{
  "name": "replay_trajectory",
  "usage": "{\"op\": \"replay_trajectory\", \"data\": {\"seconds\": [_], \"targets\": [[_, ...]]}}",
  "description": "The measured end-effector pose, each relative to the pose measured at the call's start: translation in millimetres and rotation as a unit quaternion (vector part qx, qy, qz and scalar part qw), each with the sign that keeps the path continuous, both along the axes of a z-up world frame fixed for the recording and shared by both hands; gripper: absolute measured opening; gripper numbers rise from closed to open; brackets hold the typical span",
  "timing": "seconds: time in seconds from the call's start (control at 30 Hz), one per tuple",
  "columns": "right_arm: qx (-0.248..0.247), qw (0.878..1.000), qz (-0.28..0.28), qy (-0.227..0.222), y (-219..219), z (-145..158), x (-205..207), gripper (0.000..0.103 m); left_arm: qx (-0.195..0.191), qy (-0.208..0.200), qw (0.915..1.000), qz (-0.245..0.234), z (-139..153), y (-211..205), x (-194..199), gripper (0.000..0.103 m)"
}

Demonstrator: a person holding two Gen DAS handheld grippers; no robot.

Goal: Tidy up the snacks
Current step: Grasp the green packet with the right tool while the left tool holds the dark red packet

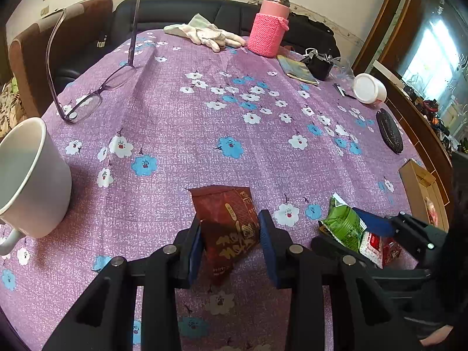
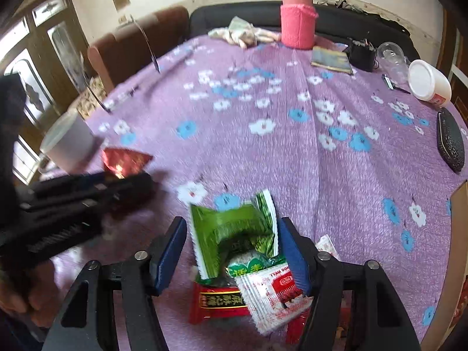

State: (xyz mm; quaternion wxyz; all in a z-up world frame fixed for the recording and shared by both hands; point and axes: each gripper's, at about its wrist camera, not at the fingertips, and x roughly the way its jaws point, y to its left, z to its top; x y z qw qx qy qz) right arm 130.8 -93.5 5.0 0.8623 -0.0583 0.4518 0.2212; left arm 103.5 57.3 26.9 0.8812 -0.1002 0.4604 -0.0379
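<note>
My left gripper point(image 1: 229, 231) has its blue-padded jaws around a dark red snack packet point(image 1: 231, 225), which stands up between them above the purple flowered tablecloth point(image 1: 234, 122); the pads touch its sides. In the right wrist view this packet point(image 2: 125, 161) shows at the left, in the left gripper point(image 2: 117, 181). My right gripper point(image 2: 232, 248) is open around a pile of snack packets: a green one point(image 2: 234, 231) on top, a white and red one point(image 2: 269, 292) and a red one point(image 2: 216, 301) beneath. The pile point(image 1: 351, 228) shows at the right of the left wrist view.
A white mug point(image 1: 29, 181) stands at the left, glasses point(image 1: 87, 99) behind it. At the far edge are white gloves point(image 1: 204, 33), a pink flask point(image 1: 270, 26), a white tub point(image 1: 368, 89) and a black case point(image 1: 389, 131). A cardboard box point(image 1: 421, 187) sits at the right edge.
</note>
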Motion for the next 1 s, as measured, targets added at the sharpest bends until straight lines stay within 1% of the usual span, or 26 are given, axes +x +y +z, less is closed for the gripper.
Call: {"op": "replay_trajectory", "data": {"seconds": [0.13, 0.2, 0.3, 0.4, 0.47, 0.53, 0.67, 0.83, 1.0], "targets": [[0.014, 0.999, -0.026, -0.018, -8.2, 6.6, -8.6, 0.047, -0.001, -0.005, 1.0, -0.007, 1.2, -1.9, -0.2, 0.035], [0.02, 0.998, -0.038, -0.048, -15.6, 16.3, -23.4, 0.047, -0.001, -0.008, 0.9999, -0.012, 1.7, -4.9, -0.6, 0.034], [0.041, 0.994, -0.061, -0.078, -31.6, 33.6, -43.1, 0.047, -0.005, -0.016, 0.9996, -0.023, 4.7, -9.6, -3.0, 0.034], [0.074, 0.989, -0.082, -0.096, -53.1, 45.8, -64.1, 0.047, -0.014, -0.026, 0.9989, -0.036, 8.7, -14.7, -7.1, 0.034], [0.078, 0.987, -0.097, -0.105, -63.8, 44.5, -73.0, 0.047, -0.015, -0.035, 0.9983, -0.045, 12.4, -20.3, -10.8, 0.035], [0.079, 0.984, -0.113, -0.11, -74.3, 40.6, -78.0, 0.047, -0.015, -0.043, 0.9973, -0.057, 15.6, -28.4, -14.7, 0.035], [0.102, 0.982, -0.132, -0.086, -92.8, 33.6, -68.2, 0.046, -0.003, -0.062, 0.9944, -0.085, 19.8, -48.4, -22.5, 0.035], [0.108, 0.981, -0.135, -0.09, -97.1, 34.3, -68.2, 0.046, 0.019, -0.083, 0.9896, -0.116, 23.5, -68.0, -32.1, 0.035], [0.11, 0.98, -0.137, -0.094, -98.7, 35.4, -70.6, 0.046, 0.023, -0.085, 0.9878, -0.129, 22.8, -74.9, -34.7, 0.035]]}}
